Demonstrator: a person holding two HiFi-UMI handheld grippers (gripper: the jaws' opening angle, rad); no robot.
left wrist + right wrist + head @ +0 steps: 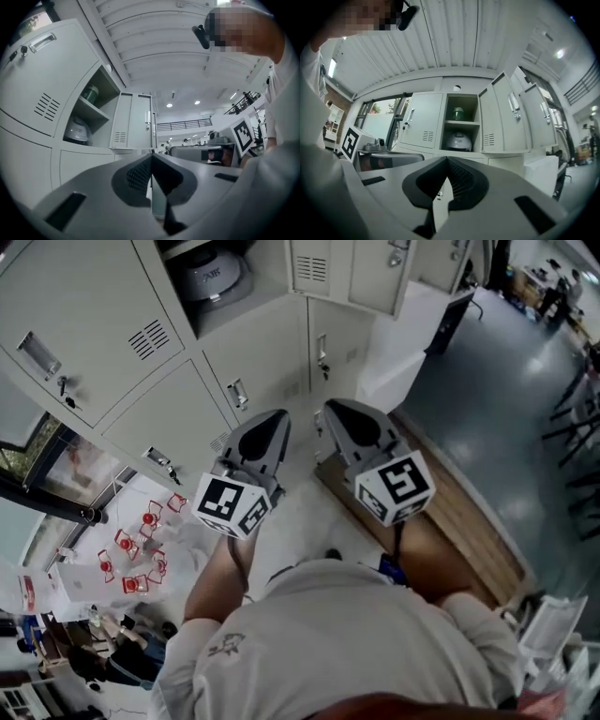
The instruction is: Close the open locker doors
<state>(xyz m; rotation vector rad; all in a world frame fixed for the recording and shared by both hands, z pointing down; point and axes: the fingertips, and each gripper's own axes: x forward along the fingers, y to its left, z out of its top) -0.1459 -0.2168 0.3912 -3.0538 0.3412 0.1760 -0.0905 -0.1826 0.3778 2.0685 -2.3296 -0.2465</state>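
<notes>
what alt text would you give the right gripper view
An open grey locker holds a white helmet below a green container, its door swung out to the right. The shut, empty right tongs fill the foreground, pointing at it.

The person wears a pale grey short-sleeved shirt (347, 634) with a small dark embroidered emblem (225, 645) on the left sleeve. The left gripper (278, 416) and the right gripper (331, 407) look alike: smooth light grey moulded plastic shells that taper to a point. Each has a dark recess lined with black ribbed pads (461, 182), and dark rectangular slots (65, 211) are cut into the shells. Each carries a white cube with black square markers, the left cube (232, 505) and the right cube (396, 487). A thin dark cable (237, 563) runs from the left cube.
</notes>
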